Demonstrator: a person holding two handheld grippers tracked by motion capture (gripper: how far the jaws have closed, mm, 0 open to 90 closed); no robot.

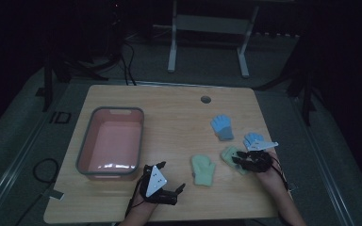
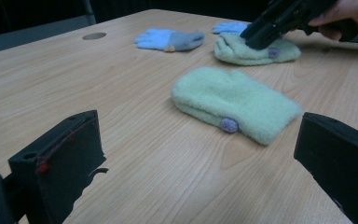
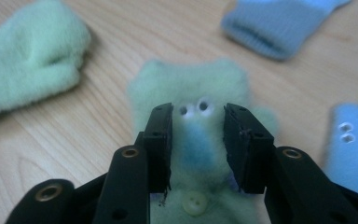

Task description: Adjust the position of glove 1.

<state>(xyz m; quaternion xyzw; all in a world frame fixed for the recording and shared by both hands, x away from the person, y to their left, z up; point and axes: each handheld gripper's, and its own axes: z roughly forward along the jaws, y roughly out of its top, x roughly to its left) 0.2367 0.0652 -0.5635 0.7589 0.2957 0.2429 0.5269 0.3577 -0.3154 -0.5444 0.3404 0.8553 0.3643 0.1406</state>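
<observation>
Right gripper poised over a soft green mitten with a face, on the worktop right of the pink tub.

Fleecy, light and limp; best pinched mid-body. Fingers spread astride it, not pinching. Left gripper spread, idle. The right gripper view reveals eyes and button; the high view adds the tub.

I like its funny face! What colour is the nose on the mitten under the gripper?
Blue, on the pale green mitten; the right gripper view shows it best.

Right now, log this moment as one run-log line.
right hand-held gripper: open, over green mitten with face | left hand-held gripper: open, empty | plain green mitten: on table | pink bin: empty
</observation>
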